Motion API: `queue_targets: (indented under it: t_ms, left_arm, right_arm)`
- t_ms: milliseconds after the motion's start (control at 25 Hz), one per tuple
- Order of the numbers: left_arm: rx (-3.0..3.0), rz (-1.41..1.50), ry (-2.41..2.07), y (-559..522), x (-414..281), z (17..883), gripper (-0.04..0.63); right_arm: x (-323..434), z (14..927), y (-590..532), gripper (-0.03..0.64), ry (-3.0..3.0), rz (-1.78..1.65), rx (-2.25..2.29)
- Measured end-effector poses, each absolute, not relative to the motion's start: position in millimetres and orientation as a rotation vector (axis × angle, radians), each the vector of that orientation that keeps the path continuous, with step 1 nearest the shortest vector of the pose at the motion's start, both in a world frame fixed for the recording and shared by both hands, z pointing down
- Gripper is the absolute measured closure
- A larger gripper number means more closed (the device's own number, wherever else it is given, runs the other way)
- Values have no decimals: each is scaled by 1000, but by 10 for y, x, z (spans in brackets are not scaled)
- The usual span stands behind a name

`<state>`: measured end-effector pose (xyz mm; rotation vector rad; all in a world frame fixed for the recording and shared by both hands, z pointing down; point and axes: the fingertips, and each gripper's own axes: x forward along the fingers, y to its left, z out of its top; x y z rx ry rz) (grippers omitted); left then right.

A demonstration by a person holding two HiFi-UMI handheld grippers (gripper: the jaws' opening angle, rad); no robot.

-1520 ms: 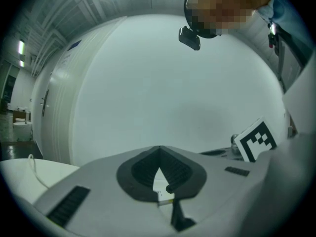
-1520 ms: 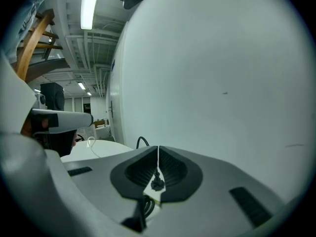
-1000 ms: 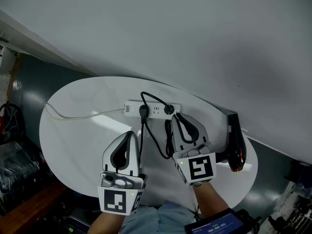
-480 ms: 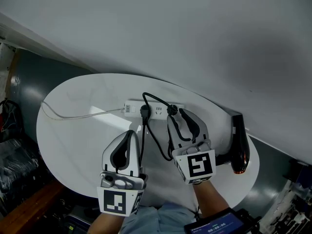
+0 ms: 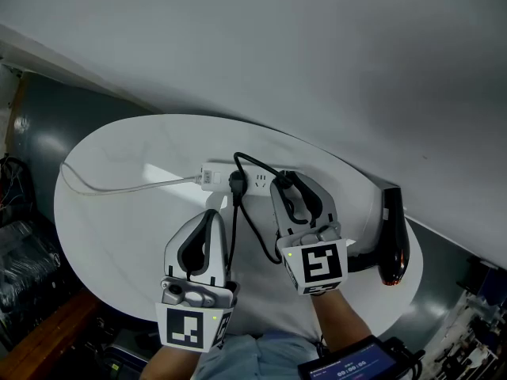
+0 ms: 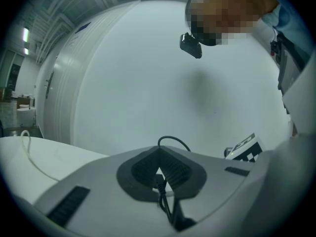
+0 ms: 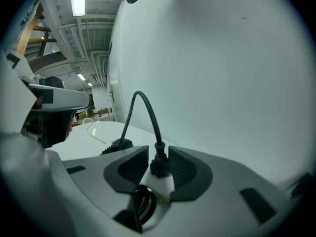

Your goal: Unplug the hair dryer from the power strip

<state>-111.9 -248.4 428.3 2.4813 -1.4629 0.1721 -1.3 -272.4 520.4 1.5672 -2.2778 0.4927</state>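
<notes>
the white oval table (image 5: 111, 236) carries everything. the black hair dryer (image 5: 394, 240) lies at its right edge, well apart from the strip. its long body runs from the wall side toward me, and the end with a reddish shine is on my side. the white power strip (image 5: 218, 172) lies crosswise near the wall. my right claw (image 5: 290, 182) has just been opening; its jaws stand apart around the right black plug (image 7: 159, 163), which sits in the strip. my left claw (image 5: 211, 214) is closed, tips touching, just beside the black cord (image 5: 249, 228).
</notes>
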Motion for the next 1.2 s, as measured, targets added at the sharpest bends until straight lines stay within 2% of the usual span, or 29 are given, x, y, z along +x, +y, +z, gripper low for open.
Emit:
queue_targets:
  t_ms: [560, 1200]
  left_arm:
    - [2476, 180, -1461, -2512, -1148, 4348, 597]
    - [2533, 113, -1462, -2404, -1064, 4061, 597]
  right_arm:
    - [12, 5265, -2747, 540, -2227, 463, 1619]
    - [99, 4625, -2783, 540, -2305, 283, 1728]
